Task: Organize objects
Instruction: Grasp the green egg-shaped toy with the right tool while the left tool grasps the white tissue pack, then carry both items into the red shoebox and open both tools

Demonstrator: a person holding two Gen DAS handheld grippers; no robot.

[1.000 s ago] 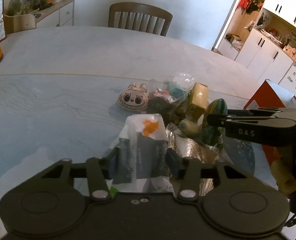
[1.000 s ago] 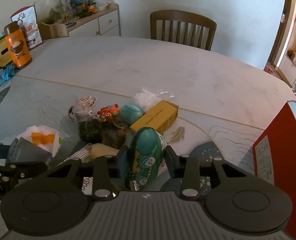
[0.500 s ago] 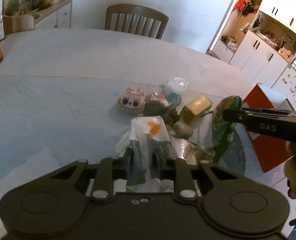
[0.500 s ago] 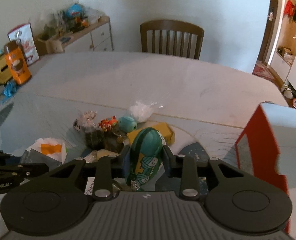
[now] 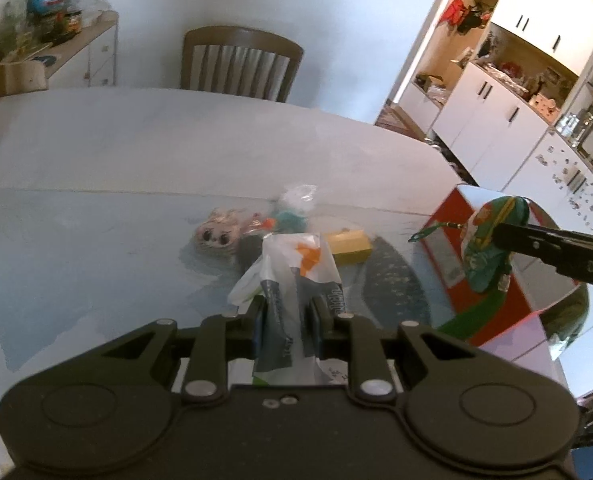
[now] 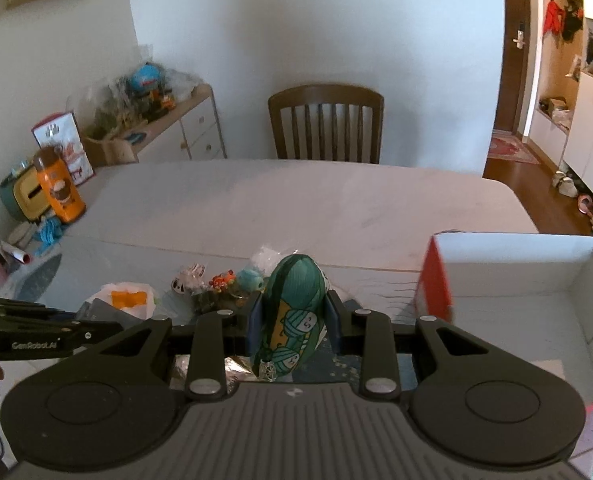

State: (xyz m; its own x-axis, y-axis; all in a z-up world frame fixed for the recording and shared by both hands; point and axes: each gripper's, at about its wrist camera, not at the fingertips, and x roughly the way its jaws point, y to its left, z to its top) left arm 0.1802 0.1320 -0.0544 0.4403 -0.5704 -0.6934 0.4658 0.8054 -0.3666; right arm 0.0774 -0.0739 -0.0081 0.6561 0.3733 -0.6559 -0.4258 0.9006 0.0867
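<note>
A: Right, what have the left fingers (image 5: 261,318) got?

B: They're clamped on a white plastic bag (image 5: 296,276) with an orange patch and a dark grey packet inside. The left gripper (image 5: 286,316) holds it up off the counter (image 5: 136,152).

A: And the right fingers (image 6: 255,320)?

B: Pressed against both sides of a green egg-shaped plush pouch (image 6: 294,312) printed with little yarn-ball faces. The right gripper (image 6: 292,322) carries it in the air, beside a red box (image 6: 436,288) with a white inside, which stands at the counter's right edge. From the left wrist view the pouch hangs in front of that box's open top.

A: What lies beyond?

B: A small pile on the counter: a round-faced plush toy (image 5: 218,234), a teal ball (image 6: 248,280), a yellow carton (image 5: 348,246), a crumpled clear bag (image 6: 270,258). Farther off, a wooden chair (image 6: 326,124) at the far side, an orange canister (image 6: 58,188) at the left edge, and a sideboard (image 6: 176,128) heaped with clutter.
</note>
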